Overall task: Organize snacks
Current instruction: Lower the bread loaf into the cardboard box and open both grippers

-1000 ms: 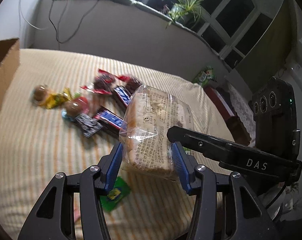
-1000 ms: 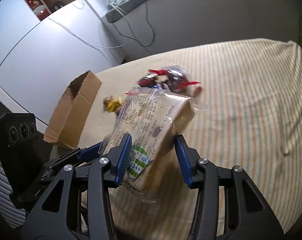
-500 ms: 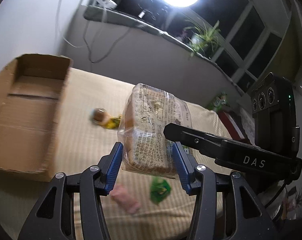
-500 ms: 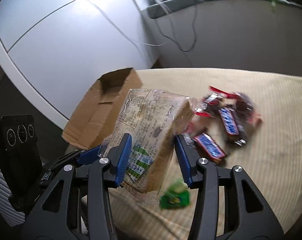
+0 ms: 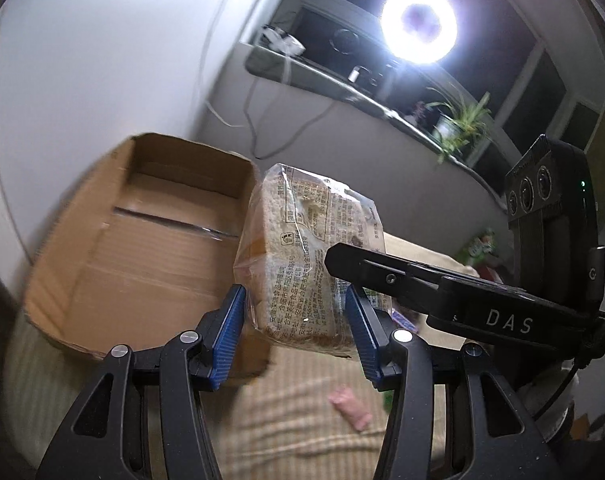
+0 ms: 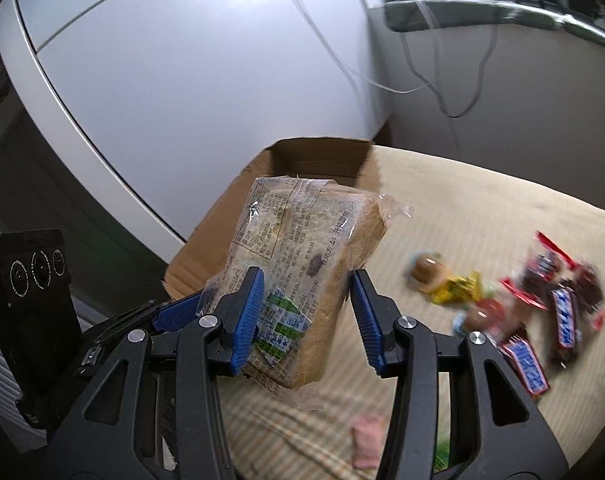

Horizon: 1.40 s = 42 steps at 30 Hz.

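Observation:
A bagged loaf of sliced bread (image 5: 306, 256) is held in the air between both grippers. My left gripper (image 5: 296, 332) is shut on its lower end; my right gripper (image 6: 306, 316) is shut on it from the other side, bread (image 6: 298, 264). The right gripper's body (image 5: 442, 292) shows in the left wrist view. An open, empty cardboard box (image 5: 142, 236) lies just left of the loaf, also in the right wrist view (image 6: 302, 168). Chocolate bars and wrapped candies (image 6: 534, 308) lie on the striped cloth to the right.
A pink wrapped snack (image 5: 350, 402) lies on the striped cloth (image 6: 482, 220) below the loaf, also in the right wrist view (image 6: 364, 438). A white cabinet (image 6: 182, 80) stands behind the box. A ring light (image 5: 418, 26) and a plant (image 5: 460, 122) sit on the sill.
Both grippers have carried the loaf left, away from the candy pile and up to the box. The box now fills the left of the left wrist view.

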Available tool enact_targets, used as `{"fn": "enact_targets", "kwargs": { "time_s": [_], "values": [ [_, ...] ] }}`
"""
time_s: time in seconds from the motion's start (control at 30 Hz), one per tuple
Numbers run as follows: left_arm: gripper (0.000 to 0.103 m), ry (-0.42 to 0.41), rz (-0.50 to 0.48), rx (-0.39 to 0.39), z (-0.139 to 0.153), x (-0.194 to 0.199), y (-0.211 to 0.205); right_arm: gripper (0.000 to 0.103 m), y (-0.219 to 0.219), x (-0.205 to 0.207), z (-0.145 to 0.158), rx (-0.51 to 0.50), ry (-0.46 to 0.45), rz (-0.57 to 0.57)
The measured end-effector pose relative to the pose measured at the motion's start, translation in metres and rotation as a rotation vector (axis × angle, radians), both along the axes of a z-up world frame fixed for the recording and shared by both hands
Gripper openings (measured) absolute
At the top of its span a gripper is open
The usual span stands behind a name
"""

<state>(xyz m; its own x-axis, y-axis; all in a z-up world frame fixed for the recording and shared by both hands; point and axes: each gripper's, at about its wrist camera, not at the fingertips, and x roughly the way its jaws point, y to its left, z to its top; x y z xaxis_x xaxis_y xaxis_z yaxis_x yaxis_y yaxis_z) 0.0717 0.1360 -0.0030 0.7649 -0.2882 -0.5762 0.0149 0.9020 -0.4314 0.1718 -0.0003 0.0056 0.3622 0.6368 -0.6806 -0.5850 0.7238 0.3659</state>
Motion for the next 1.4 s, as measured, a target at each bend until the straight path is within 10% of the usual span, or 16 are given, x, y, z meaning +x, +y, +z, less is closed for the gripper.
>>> {"fn": "enact_targets", "kwargs": {
  "time_s": [0.57,1.4],
  "values": [
    [0.049,0.045,0.148,0.009,-0.018,-0.002,0.055,0.047,0.076,0.016,-0.021,-0.028,0.035,0.134],
    [0.049,0.022,0.184,0.108,-0.007,-0.016,0.039,0.047,0.043,0.01,-0.024,-0.068,-0.025,0.1]
  ]
}}
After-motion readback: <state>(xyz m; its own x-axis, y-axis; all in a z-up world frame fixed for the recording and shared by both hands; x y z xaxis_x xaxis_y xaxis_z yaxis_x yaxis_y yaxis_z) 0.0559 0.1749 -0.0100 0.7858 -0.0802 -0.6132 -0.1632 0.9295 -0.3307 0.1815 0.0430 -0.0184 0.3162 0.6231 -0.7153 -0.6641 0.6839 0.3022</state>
